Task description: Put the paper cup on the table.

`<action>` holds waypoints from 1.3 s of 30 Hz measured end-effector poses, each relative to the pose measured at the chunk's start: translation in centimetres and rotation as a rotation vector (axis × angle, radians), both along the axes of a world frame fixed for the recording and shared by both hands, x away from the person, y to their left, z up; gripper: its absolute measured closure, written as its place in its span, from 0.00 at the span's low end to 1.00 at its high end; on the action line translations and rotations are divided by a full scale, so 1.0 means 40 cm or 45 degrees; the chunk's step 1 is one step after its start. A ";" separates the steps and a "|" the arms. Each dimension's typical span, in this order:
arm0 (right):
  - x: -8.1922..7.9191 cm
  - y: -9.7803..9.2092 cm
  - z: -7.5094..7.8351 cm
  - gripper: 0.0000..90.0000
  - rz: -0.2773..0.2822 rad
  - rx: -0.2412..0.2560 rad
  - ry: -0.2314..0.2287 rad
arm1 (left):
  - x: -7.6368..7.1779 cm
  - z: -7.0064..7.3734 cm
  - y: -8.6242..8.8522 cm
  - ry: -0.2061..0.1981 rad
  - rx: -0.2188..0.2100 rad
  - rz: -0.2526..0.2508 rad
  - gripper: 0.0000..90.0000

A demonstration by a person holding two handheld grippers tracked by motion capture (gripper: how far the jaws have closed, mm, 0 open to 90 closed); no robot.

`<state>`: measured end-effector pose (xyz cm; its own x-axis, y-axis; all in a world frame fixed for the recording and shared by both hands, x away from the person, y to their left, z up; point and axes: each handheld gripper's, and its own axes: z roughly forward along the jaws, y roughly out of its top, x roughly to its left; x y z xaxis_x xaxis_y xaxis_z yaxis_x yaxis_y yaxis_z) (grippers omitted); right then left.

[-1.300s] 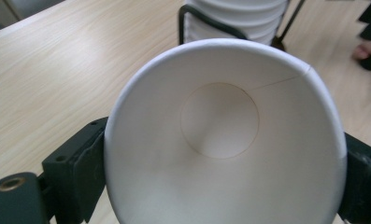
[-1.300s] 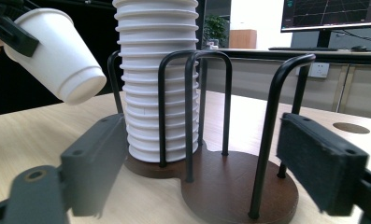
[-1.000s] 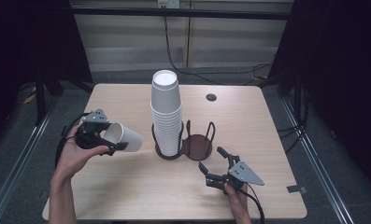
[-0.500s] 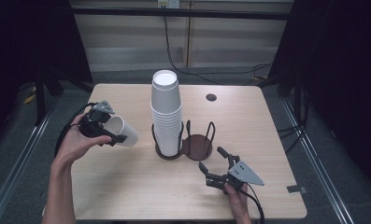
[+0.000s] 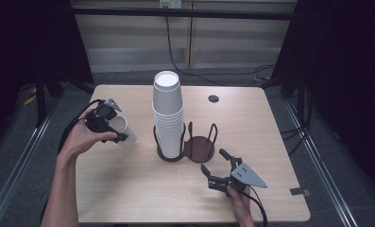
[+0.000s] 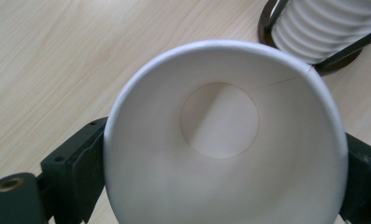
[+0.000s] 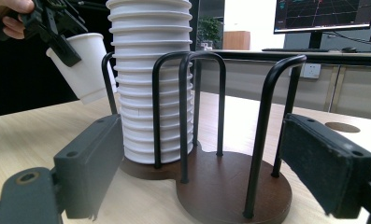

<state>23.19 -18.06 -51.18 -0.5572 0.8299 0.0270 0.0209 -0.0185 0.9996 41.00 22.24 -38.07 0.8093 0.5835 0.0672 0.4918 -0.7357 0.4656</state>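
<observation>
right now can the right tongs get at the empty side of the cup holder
Probably yes. The right tongs are open, facing the holder's empty ring, with bare table between. The cup stack fills the other ring.

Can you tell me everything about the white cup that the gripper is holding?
The single white cup looks like plain paper, with a rolled rim and a side seam. It is empty. The left gripper clamps its sides and holds it tilted above the table, left of the cup stack.
</observation>
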 end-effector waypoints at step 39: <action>0.000 0.000 0.000 0.15 0.000 0.000 0.000 | 0.042 -0.133 -0.012 0.070 0.045 0.025 0.08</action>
<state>23.19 -18.05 -51.18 -0.5572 0.8299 0.0270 0.0208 -0.0186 0.9996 42.66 21.75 -43.41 0.8009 0.5972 0.0437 0.5303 -0.7413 0.4113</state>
